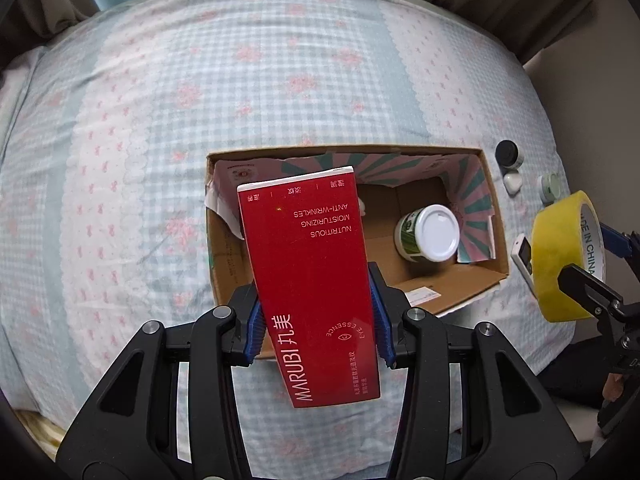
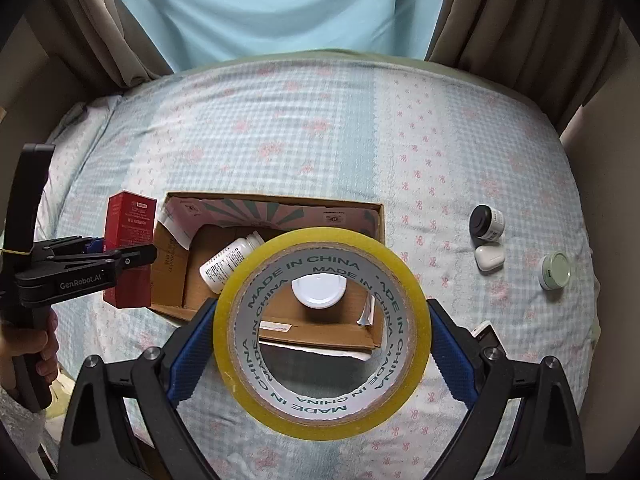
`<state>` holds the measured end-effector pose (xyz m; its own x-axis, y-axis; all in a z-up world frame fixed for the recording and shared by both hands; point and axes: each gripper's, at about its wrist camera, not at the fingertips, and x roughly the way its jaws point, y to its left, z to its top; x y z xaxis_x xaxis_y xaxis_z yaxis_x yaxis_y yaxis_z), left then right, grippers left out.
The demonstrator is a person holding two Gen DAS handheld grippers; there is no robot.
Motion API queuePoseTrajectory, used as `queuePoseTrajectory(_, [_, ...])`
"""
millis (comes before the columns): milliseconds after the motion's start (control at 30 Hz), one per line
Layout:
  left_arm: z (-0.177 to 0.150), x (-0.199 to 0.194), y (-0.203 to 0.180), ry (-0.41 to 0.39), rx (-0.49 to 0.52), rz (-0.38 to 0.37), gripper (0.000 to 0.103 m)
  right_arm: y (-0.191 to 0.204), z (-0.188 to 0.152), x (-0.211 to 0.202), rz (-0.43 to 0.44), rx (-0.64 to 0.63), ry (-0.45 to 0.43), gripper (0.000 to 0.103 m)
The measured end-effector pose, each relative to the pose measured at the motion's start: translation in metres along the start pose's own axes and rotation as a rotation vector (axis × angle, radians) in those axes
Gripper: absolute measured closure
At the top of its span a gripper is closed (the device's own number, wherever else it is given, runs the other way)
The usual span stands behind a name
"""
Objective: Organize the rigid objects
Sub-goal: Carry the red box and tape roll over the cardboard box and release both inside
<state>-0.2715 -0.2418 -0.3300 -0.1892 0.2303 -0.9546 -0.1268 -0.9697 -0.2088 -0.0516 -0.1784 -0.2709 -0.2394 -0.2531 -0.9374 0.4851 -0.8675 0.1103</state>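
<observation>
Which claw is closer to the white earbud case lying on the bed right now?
Right. The right claw, clamped on the tape roll, sits just near-left of the earbud case. The left claw, gripping the red box, hangs beyond the cardboard box.

A cardboard box sits on a bed, a lidded jar and a bottle lying inside; right of it, two small jars flank an earbud case.

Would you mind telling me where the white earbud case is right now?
The white earbud case lies on the bedspread to the right of the cardboard box, touching or nearly touching the black-lidded jar, with the green jar farther right.
</observation>
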Motion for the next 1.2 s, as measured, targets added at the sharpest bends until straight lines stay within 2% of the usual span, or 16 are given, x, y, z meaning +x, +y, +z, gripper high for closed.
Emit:
queuePoseTrajectory(233, [-0.001,0.057,0.012,0.064,0.015,0.026,0.063,0.02,0.014,0.09,-0.027,-0.081,0.111,0.008])
queuePoseTrajectory(400, [-0.004,0.078,0.011,0.093,0.029,0.042,0.063,0.016,0.013,0.124,-0.019,-0.025,0.15,0.008])
queuePoseTrajectory(500, [-0.004,0.081,0.009,0.088,0.04,0.065,0.062,0.01,0.012,0.133,-0.001,0.026,0.138,0.007])
queuePoseTrajectory(567, [-0.005,0.079,0.006,0.07,0.059,0.067,0.041,0.01,0.012,0.135,-0.007,0.023,0.139,0.007])
queuePoseTrajectory(600, [-0.006,0.076,0.003,0.056,0.067,0.051,0.001,0.009,0.012,0.134,-0.005,0.02,0.124,0.0])
queuePoseTrajectory(667, [-0.007,0.069,0.0,0.016,0.079,0.038,0.0,0.008,0.011,0.122,0.042,0.034,0.025,0.0])
queuePoseTrajectory(700, [-0.008,0.068,-0.002,0.011,0.085,0.04,0.0,0.007,0.011,0.117,0.037,0.031,-0.007,0.0])
queuePoseTrajectory(767, [-0.008,0.066,-0.002,0.004,0.078,0.039,0.0,0.009,0.013,0.115,-0.016,0.012,0.012,0.0])
queuePoseTrajectory(933, [-0.008,0.061,0.005,0.012,0.044,0.029,0.0,0.003,0.009,0.112,-0.004,0.062,0.075,0.0])
queuePoseTrajectory(1200, [-0.013,0.035,0.01,-0.025,0.021,0.027,0.0,0.009,0.0,0.085,-0.025,0.093,0.047,0.0])
